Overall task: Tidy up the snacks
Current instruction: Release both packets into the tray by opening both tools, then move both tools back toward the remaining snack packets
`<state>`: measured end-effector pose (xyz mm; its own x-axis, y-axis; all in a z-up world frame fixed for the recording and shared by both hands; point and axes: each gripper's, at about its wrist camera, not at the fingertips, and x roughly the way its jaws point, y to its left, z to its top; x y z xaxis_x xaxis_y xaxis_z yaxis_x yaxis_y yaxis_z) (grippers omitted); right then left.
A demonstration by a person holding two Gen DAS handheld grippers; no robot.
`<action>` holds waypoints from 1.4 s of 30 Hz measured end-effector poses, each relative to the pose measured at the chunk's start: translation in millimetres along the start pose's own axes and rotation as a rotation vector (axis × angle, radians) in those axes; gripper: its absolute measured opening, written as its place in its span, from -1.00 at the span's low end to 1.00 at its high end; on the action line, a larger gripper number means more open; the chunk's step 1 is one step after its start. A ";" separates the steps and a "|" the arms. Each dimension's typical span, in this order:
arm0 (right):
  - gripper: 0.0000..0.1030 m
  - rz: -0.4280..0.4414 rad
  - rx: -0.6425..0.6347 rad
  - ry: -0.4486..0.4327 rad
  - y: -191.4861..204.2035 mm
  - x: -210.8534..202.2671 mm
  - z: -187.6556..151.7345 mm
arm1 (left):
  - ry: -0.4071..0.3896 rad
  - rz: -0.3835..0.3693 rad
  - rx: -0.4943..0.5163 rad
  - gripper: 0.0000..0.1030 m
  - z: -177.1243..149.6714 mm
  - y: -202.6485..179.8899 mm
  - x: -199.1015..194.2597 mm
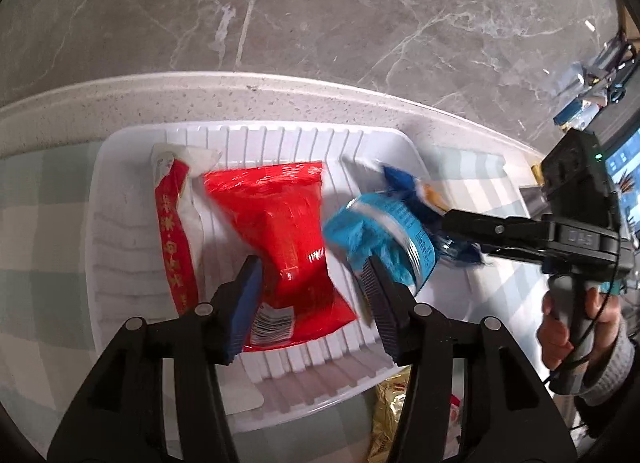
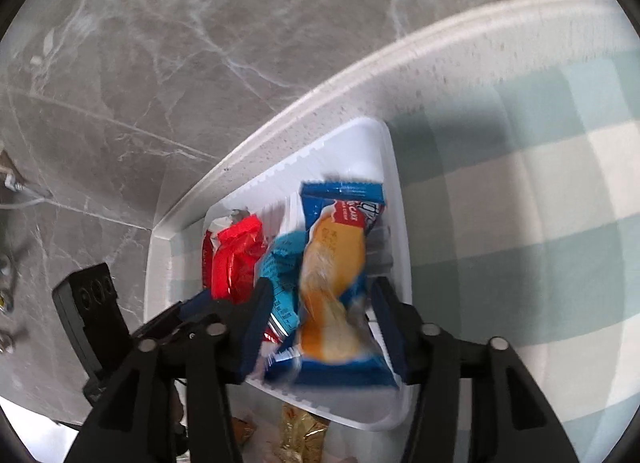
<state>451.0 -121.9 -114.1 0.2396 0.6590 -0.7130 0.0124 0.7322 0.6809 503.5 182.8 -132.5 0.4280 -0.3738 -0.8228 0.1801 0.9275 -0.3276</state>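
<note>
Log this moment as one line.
tray: red pack, teal pack, blue cake pack | left claw: open | right claw: open

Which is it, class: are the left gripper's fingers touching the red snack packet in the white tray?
Cannot tell. In the left wrist view the left gripper stands open astride the red snack packet in the white tray, but neither view shows a contact or gap plainly.

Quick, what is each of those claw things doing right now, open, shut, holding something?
Left gripper: open, fingers on either side of the red snack packet, not clamping it.
Right gripper: open around the blue cake packet, not squeezing it.
</note>
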 end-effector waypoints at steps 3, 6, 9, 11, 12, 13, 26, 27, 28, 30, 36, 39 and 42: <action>0.15 -0.007 -0.024 -0.018 2.6 -7.1 -2.2 | -0.018 0.017 0.016 -0.02 -1.1 -2.7 -5.6; 0.16 -0.007 -0.045 -0.039 5.5 -16.8 -7.9 | -0.037 0.009 0.010 0.01 -4.9 -5.0 -16.9; 0.18 -0.005 -0.063 -0.055 9.8 -27.9 -15.5 | -0.055 0.011 0.017 0.03 -11.7 -6.6 -31.2; 0.18 -0.005 -0.075 -0.066 13.4 -36.7 -21.6 | -0.066 0.011 0.017 0.03 -19.0 -8.7 -41.2; 0.18 -0.002 -0.080 -0.071 14.6 -41.7 -25.2 | -0.070 0.011 0.017 0.03 -23.4 -9.6 -46.4; 0.19 0.004 -0.087 -0.076 16.2 -47.9 -30.2 | -0.072 0.010 0.017 0.03 -26.2 -10.0 -51.2; 0.25 0.018 -0.143 -0.095 35.1 -91.3 -85.9 | -0.085 0.048 0.015 0.04 -96.4 -2.9 -111.6; 0.25 0.015 -0.145 -0.096 34.7 -94.5 -90.9 | -0.088 0.050 0.014 0.04 -101.7 -2.4 -115.3; 0.25 0.011 -0.146 -0.098 34.6 -96.4 -95.0 | -0.090 0.051 0.010 0.04 -108.6 -1.0 -119.7; 0.25 -0.003 -0.145 -0.104 32.2 -102.6 -105.2 | -0.087 0.053 0.005 0.04 -118.8 0.0 -124.3; 0.25 -0.044 -0.137 -0.108 20.8 -115.3 -132.4 | -0.063 0.086 0.022 0.04 -154.7 0.9 -130.9; 0.26 -0.067 -0.124 -0.106 12.2 -119.3 -148.8 | -0.047 0.119 0.042 0.04 -171.9 0.6 -133.2; 0.26 -0.092 -0.107 -0.101 4.4 -119.6 -163.1 | -0.032 0.137 0.062 0.04 -185.3 0.6 -134.7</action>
<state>264.1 -169.4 -53.1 0.3390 0.5717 -0.7472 -0.0638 0.8063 0.5880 281.8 235.2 -107.9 0.4802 -0.2451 -0.8422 0.1723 0.9678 -0.1834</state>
